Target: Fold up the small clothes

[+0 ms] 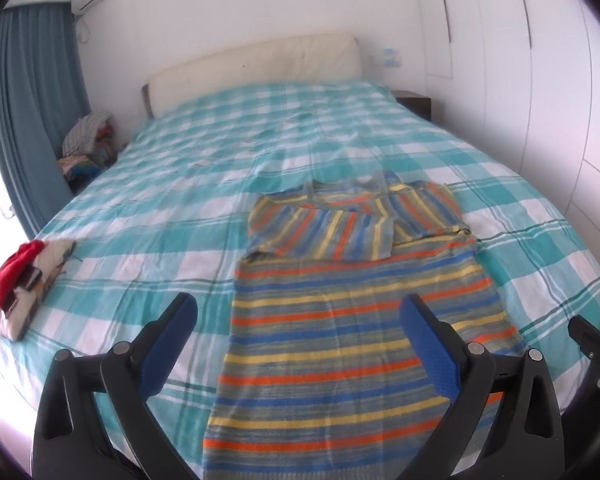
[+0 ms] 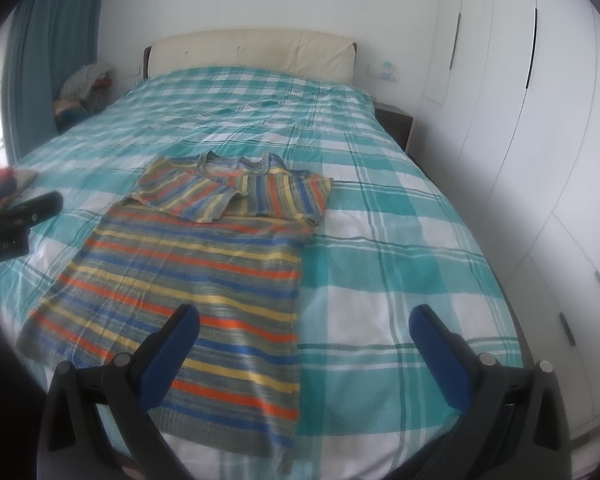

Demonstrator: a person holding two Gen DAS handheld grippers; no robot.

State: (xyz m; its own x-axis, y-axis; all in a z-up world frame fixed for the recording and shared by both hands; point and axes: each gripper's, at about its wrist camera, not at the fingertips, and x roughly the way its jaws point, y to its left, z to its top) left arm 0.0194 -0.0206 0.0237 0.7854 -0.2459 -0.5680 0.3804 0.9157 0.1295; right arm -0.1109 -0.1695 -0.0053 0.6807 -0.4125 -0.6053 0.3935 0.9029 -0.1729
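A striped knit sweater in orange, blue, yellow and grey lies flat on the teal checked bed. Both of its sleeves are folded inward across the chest, below the collar. My left gripper hangs open above the sweater's lower half, with nothing between its blue fingers. In the right wrist view the same sweater lies left of centre, and my right gripper stands open over its right edge and the bare bed, holding nothing.
A small pile of folded clothes with a red item sits at the bed's left edge. More clothes are heaped beside the bed by the blue curtain. White wardrobes line the right side; a dark nightstand stands by the headboard.
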